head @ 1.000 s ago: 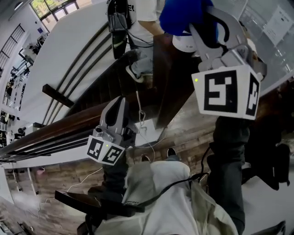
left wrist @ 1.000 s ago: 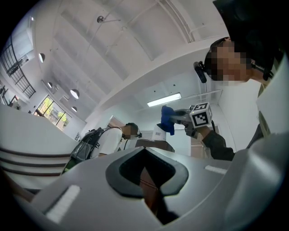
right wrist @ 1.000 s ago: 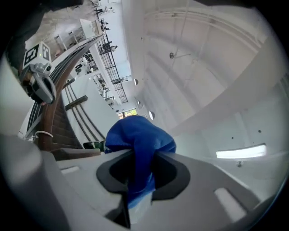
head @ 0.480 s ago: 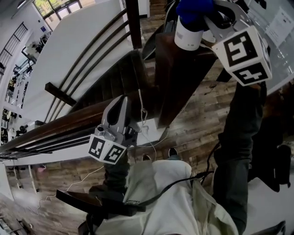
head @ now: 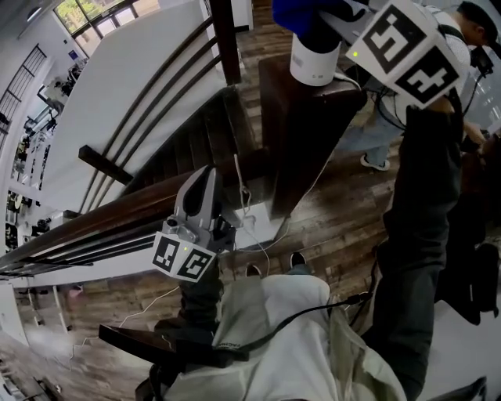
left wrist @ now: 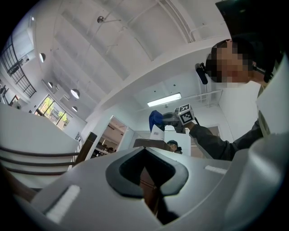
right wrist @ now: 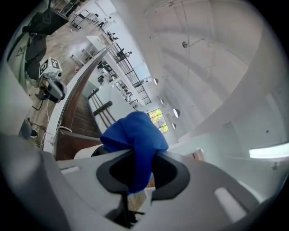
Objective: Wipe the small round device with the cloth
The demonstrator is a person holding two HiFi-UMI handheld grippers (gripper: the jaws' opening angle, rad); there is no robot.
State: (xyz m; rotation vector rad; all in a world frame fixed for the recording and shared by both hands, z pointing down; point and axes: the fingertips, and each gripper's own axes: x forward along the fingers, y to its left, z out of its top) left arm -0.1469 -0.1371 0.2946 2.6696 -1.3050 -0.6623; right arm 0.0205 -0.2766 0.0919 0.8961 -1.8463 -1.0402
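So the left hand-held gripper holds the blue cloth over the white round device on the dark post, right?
Not the left. The right hand-held gripper holds the blue cloth over the white round device on the dark post; the right gripper view shows the cloth clamped between its jaws. The left hand-held gripper is shut on nothing.

No readable text
Only square coded markers are shown, on the cubes of the left gripper [head: 205, 176] and right gripper [head: 327, 14]; nothing is legible.
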